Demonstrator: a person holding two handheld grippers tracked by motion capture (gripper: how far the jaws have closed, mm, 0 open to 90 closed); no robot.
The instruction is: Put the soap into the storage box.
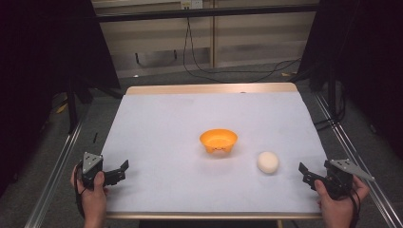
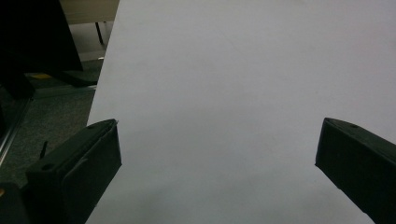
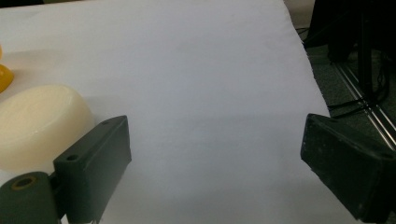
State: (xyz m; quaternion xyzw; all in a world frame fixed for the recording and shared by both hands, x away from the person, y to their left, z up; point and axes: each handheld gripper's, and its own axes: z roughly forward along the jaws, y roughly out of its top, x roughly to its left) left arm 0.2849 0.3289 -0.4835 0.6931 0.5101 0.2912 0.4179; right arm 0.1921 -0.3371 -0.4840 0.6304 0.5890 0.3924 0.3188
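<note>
- White sheeting covers the table (image 1: 161, 118), giving a plain ground on which the two small things stand out.
- Orange and shallow, a small plastic bowl (image 1: 218, 140) sits upright near the middle of the table, its mouth open to the ceiling, ready to receive something.
- Just to its right and nearer the person lies a pale cream, rounded, bun-like lump (image 1: 268, 162), apart from the bowl and touched by nothing.
- Nearest to that lump is the right gripper (image 1: 306, 174), held low over the near right corner with its jaws spread and nothing between them. In the right gripper view the cream lump (image 3: 39, 126) sits beyond and to the side of one jaw, not in the gap (image 3: 215, 158), so the gripper is not yet lined up on it.
- By my reading, the lump is meant for the bowl, and the right hand is best placed to fetch it.
- At the near left corner the left gripper (image 1: 121, 170) is also released and empty; its own view looks between wide jaws (image 2: 217, 154) at bare sheet. It seems parked clear of the work.
</note>
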